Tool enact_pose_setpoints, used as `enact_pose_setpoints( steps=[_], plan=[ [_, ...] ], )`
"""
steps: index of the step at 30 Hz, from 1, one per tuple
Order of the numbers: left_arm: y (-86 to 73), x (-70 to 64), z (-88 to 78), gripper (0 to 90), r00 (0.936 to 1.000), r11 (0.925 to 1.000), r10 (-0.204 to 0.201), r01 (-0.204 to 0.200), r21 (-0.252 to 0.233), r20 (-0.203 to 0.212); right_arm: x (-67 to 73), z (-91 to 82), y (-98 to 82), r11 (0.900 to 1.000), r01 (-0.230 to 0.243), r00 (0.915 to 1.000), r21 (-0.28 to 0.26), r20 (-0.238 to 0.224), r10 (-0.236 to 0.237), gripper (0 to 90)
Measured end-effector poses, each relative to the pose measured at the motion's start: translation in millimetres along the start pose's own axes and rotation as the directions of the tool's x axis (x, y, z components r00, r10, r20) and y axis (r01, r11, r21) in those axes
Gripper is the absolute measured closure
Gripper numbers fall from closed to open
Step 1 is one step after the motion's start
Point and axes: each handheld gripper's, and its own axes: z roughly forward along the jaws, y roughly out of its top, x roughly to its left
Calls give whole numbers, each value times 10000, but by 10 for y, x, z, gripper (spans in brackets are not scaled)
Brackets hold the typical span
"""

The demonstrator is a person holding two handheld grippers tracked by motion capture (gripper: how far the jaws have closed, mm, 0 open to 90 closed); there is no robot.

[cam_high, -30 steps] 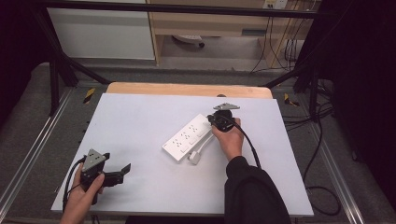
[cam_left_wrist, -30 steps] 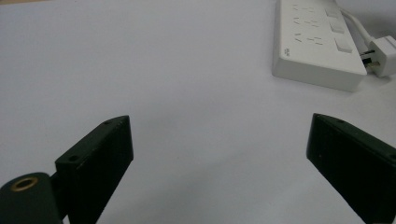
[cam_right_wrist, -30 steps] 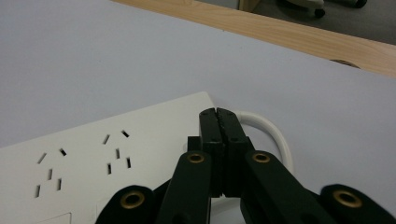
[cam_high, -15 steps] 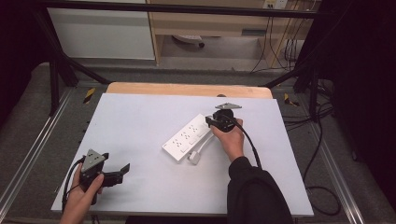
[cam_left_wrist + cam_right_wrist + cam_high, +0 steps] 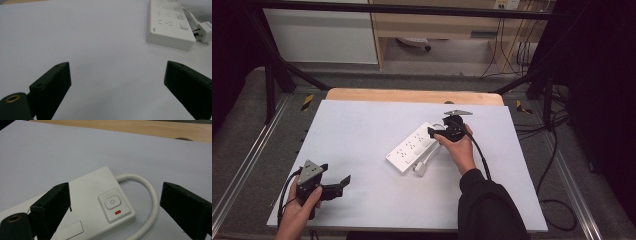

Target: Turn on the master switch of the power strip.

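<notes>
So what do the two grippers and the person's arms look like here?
Both the left gripper and the right gripper are black with two flat, blocky jaws, a grey three-cornered plate on top and a black trailing cable. The right arm wears a black sleeve.

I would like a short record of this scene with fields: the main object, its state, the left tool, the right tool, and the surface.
main object: white power strip, lying flat, cable looping from its switch end, plug beside it
switch: power button with a red light below it
left tool: open, nothing between the jaws, apart from the strip
right tool: over the switch end, jaws have just been opening, gripping nothing
surface: white table
</notes>
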Motion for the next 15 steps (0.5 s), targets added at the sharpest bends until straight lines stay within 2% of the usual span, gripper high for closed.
enact_pose_setpoints(
  steps=[3,5,8,15],
  plan=[
    [0,-1,-3,72,10000,10000,3,-3,-7,49,5,-35,14,9999,101,9999,72,-127,-100,65],
    [-1,1,-7,71,10000,10000,-10,10,-26,58,5,-58,21,9997,233,9995,75,-238,-231,97],
    [-2,6,-12,70,10000,10000,-16,16,-80,60,-2,-94,38,9996,276,9991,8,-327,-276,96],
    [-4,8,-15,70,10000,10000,-20,20,-83,42,-18,-228,73,9990,434,9983,-79,-375,-437,75]
  ],
)
